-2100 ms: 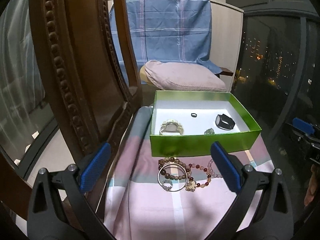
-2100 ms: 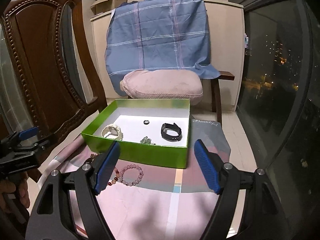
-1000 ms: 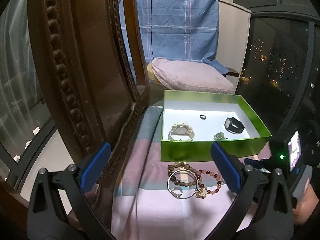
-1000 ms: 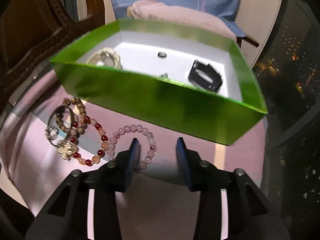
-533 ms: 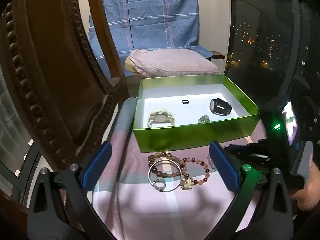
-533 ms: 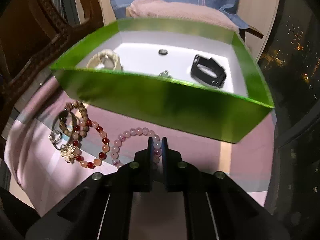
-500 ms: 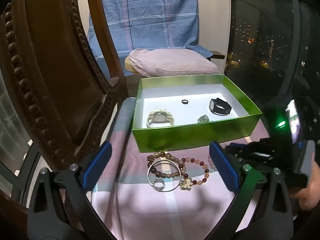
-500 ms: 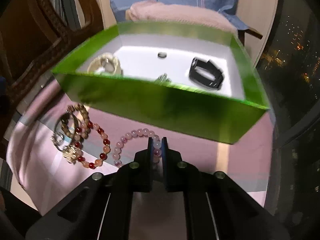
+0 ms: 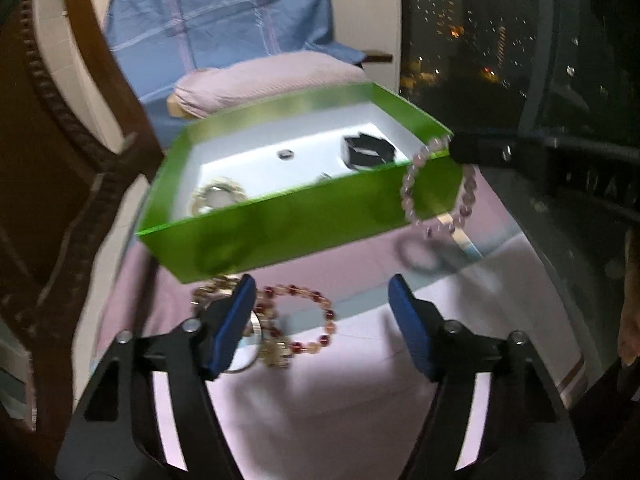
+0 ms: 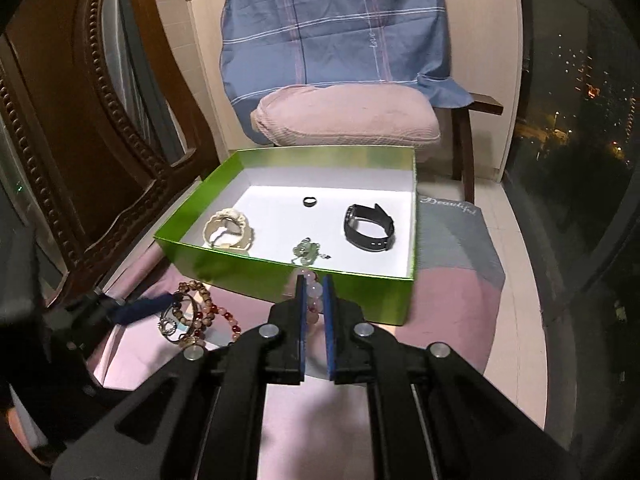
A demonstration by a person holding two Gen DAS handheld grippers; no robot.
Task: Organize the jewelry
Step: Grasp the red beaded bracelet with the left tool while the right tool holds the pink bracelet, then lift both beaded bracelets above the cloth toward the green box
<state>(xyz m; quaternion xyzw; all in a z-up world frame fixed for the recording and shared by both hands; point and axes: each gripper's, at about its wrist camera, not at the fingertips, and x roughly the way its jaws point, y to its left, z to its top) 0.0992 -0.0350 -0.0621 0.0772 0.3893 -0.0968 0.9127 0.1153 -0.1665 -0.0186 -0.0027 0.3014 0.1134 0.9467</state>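
Note:
A green box [image 9: 280,232] [image 10: 360,296] stands on a pink checked cloth [image 9: 340,400]. Inside lie a cream watch [image 10: 230,228], a black ring [image 10: 309,201], a black watch [image 10: 370,228] and a green pendant [image 10: 306,252]. My right gripper [image 10: 312,280] [image 9: 480,148] is shut on a pink bead bracelet [image 9: 436,188] [image 10: 315,291], which hangs in the air before the box's front right corner. My left gripper [image 9: 320,316] is low over the cloth and its jaws are closing. A red bead bracelet [image 9: 304,316] lies between them, untouched. Its left pad covers part of a metal bangle and wooden beads [image 10: 188,312].
A carved wooden chair [image 9: 60,160] [image 10: 80,120] stands close on the left. Behind the box is a pink cushion [image 10: 348,120] under a blue plaid cloth [image 10: 332,32]. Dark window glass [image 10: 580,120] runs along the right. A hand [image 9: 630,320] shows at the right edge.
My right gripper shut on the pink bracelet and lifted it off the cloth toward the box. My left gripper came down and forward over the other bracelets, and its jaws narrowed.

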